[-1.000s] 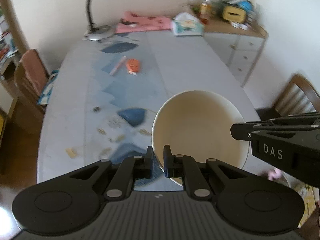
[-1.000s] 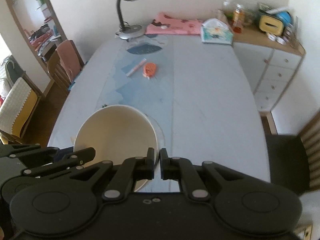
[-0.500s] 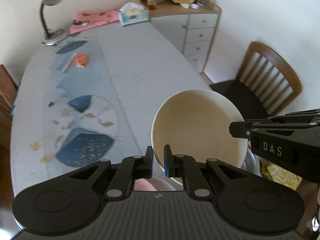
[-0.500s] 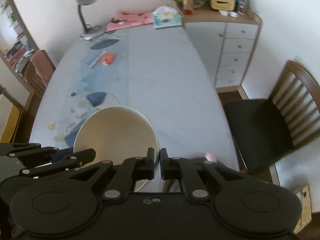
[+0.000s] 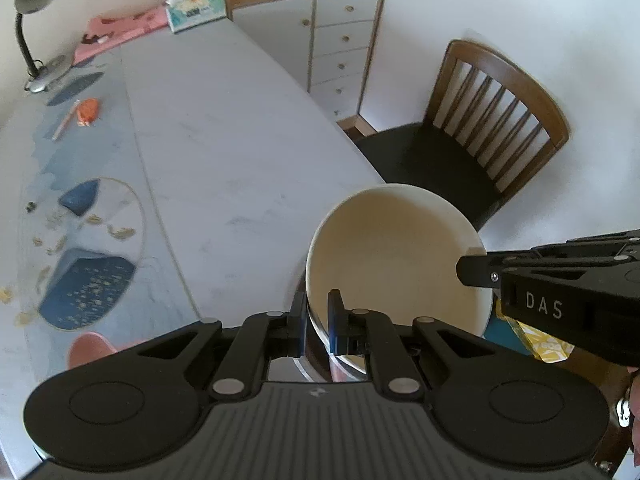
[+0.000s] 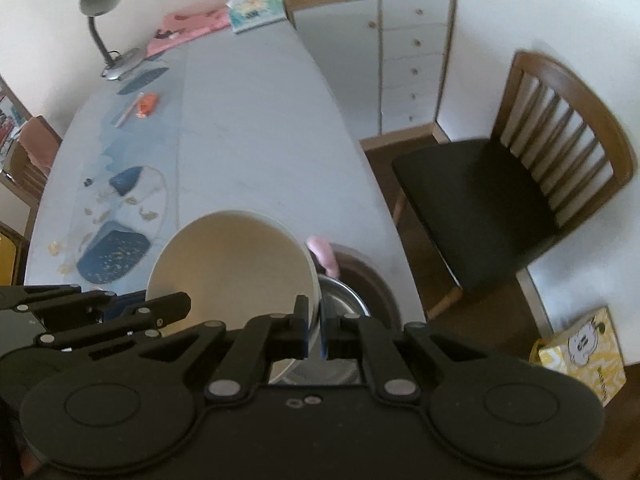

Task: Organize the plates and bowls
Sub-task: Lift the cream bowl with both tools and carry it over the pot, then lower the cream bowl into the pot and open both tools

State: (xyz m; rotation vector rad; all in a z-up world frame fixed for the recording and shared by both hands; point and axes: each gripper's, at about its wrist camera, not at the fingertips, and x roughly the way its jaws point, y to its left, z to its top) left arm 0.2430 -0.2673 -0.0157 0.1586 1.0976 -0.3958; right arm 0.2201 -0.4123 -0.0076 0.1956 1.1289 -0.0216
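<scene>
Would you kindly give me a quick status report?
Left gripper and right gripper both shut on cream bowl rim. Bowl airborne at table corner. Steel bowl directly beneath.

Black left claw (image 5: 317, 318), silver screws, white "DAS" lettering

The left hand-held gripper (image 5: 318, 318) pinches the near rim of a large cream round bowl (image 5: 394, 256), held over the corner of the pale grey table (image 5: 224, 152), while the right hand-held gripper (image 5: 466, 270) clamps its opposite rim, near a dark wooden slat-backed chair (image 5: 492, 120).
</scene>
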